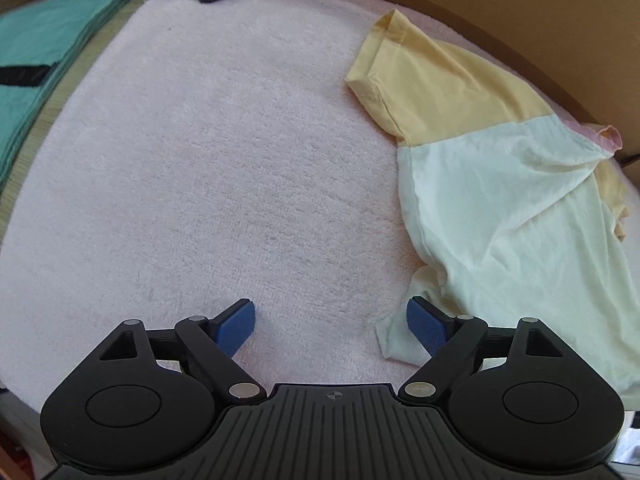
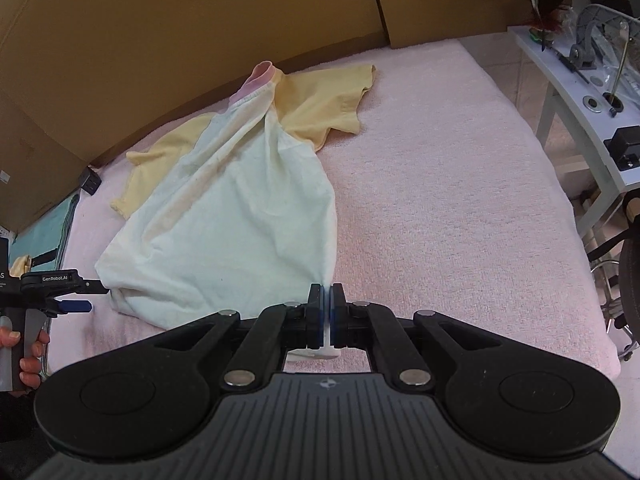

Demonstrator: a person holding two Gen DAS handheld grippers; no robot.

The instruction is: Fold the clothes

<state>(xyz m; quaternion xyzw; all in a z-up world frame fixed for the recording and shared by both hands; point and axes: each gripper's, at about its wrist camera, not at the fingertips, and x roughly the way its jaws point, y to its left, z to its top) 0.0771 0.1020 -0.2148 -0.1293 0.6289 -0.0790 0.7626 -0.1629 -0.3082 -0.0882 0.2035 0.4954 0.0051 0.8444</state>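
right wrist: one t-shirt [image 2: 224, 216], two grippers

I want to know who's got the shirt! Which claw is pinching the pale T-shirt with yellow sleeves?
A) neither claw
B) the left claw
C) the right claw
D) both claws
C: the right claw is shut on a bottom corner of the pale T-shirt with yellow sleeves, while the left claw stands wide open beside the shirt's other bottom corner with nothing between its blue pads.
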